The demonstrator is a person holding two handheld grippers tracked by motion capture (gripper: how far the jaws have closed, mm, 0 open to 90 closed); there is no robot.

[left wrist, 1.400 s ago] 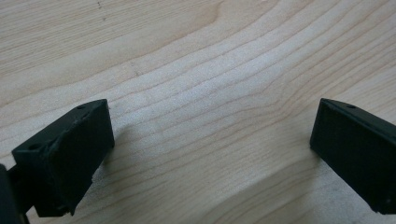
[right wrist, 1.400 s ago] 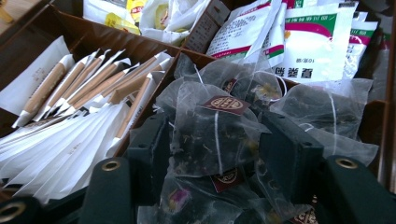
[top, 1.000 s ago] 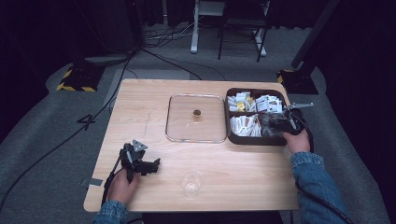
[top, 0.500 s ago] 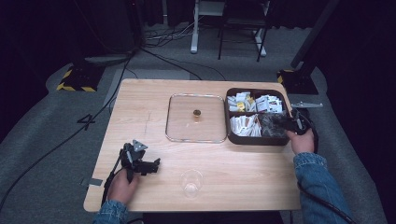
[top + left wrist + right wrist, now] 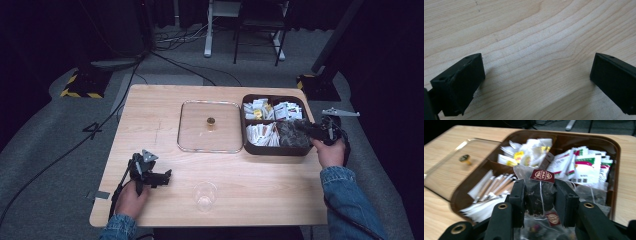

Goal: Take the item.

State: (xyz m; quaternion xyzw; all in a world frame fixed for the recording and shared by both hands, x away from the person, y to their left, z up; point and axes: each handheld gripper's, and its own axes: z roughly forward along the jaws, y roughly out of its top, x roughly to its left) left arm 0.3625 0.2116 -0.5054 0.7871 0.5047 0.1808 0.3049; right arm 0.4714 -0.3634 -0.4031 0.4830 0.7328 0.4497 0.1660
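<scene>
Right tongs (image 5: 540,195) are closed on a tea bag (image 5: 539,192) over the near right compartment of the brown box (image 5: 250,145) at the counter's (image 5: 150,115) right edge; left tongs (image 5: 165,176), spread wide and holding nothing, are rested near the front left corner

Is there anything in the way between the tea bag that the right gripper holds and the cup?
Nothing visible. The tea bag is in the box; between it and the cup lies bare table.
</scene>
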